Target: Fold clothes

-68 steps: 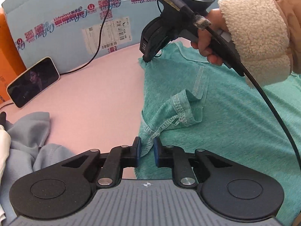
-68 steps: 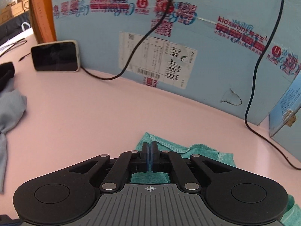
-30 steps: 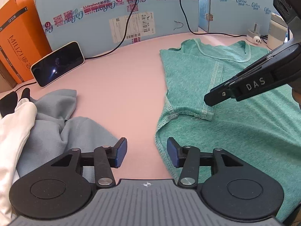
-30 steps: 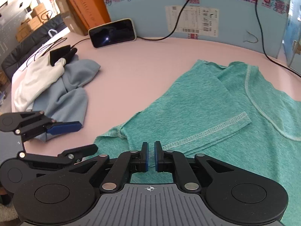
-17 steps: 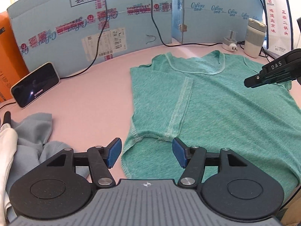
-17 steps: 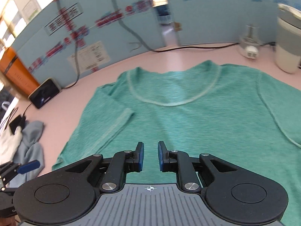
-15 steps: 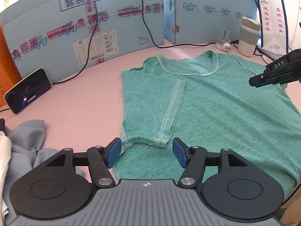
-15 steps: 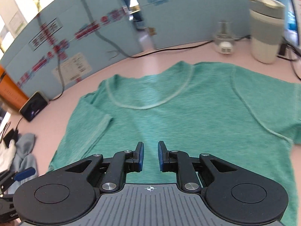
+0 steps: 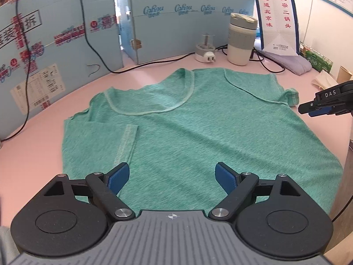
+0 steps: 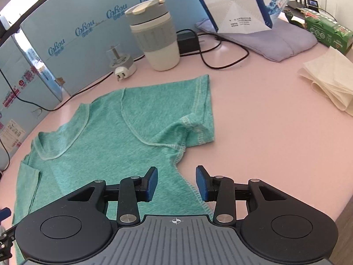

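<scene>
A green T-shirt (image 9: 198, 137) lies flat on the pink table (image 9: 33, 159), its left sleeve (image 9: 99, 141) folded in over the body. My left gripper (image 9: 172, 180) hovers above the shirt's lower middle, its jaws opening wide with nothing between them. In the right wrist view the shirt (image 10: 110, 137) shows its right sleeve (image 10: 198, 110) spread out and slightly rumpled at the armpit. My right gripper (image 10: 176, 183) hangs over the shirt's right side seam below that sleeve, jaws opening, gripping nothing. The right gripper (image 9: 308, 110) also shows at the right edge of the left wrist view.
A grey-and-cream tumbler (image 10: 154, 33), a white plug adapter (image 10: 121, 66) and black cables (image 10: 220, 50) stand behind the shirt. Blue cardboard panels (image 9: 66, 33) wall the back. A folded lilac cloth (image 10: 275, 42), a paper bag (image 10: 238, 2), a green box (image 10: 326, 31) and tissue (image 10: 331, 81) lie at the right.
Both grippers swung rightward across the shirt and opened wider. The right one now looks at the right sleeve instead of the neckline; the left one has come over the shirt's middle.
</scene>
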`<state>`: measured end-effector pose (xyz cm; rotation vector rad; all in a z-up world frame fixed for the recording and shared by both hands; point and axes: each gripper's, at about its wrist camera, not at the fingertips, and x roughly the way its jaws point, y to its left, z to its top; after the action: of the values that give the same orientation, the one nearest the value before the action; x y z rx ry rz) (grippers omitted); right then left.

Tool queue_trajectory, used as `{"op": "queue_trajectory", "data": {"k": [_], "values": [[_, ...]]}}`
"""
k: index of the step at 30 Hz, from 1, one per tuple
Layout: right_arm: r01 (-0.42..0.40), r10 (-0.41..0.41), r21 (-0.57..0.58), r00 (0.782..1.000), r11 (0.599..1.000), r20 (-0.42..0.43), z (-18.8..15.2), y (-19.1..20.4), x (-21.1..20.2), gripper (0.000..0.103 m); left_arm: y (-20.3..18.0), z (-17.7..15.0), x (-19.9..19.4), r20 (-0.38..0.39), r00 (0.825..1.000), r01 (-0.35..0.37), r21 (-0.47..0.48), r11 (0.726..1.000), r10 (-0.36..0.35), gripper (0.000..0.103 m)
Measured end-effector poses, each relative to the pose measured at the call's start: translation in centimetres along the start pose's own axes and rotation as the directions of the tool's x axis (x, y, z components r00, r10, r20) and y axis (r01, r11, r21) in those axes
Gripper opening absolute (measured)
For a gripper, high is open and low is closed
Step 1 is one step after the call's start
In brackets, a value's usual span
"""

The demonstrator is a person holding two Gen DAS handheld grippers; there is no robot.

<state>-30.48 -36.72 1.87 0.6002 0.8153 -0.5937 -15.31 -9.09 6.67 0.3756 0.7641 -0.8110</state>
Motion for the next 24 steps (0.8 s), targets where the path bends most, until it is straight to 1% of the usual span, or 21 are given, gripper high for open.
{"op": "queue_trajectory", "data": {"k": [5,11,14,17,21,24], "values": [[-0.004,0.004,0.016,1.000,1.000,0.009,0.4,-1.4,-0.1,0.038,-2.7,1.3,1.6,-0.012,0.999,0.052,0.054,0.997,-0.051,0.085],[-0.031,0.030,0.015,0.999,0.999,0.013,1.8,-2.5,0.8,0.038,-5.7,2.9,3.6,-0.029,0.996,0.086,0.112,0.990,-0.083,0.086],[-0.047,0.047,0.030,0.999,0.998,0.005,2.6,-3.3,1.7,0.038,-6.8,3.3,4.3,-0.045,0.994,0.100,0.122,0.987,-0.095,0.087],[-0.067,0.067,0.058,0.998,0.996,0.006,3.1,-3.8,2.5,0.038,-7.3,3.1,4.8,-0.070,0.993,0.100,0.130,0.987,-0.091,0.087],[-0.071,0.071,-0.013,0.997,0.997,0.030,3.5,-3.3,3.0,0.038,-7.3,2.9,5.2,-0.093,0.993,0.080,0.127,0.989,-0.069,0.087],[-0.084,0.086,-0.047,0.996,0.995,0.028,3.9,-2.9,3.6,0.038,-7.0,2.9,5.2,-0.099,0.993,0.070,0.121,0.990,-0.058,0.087]]}}
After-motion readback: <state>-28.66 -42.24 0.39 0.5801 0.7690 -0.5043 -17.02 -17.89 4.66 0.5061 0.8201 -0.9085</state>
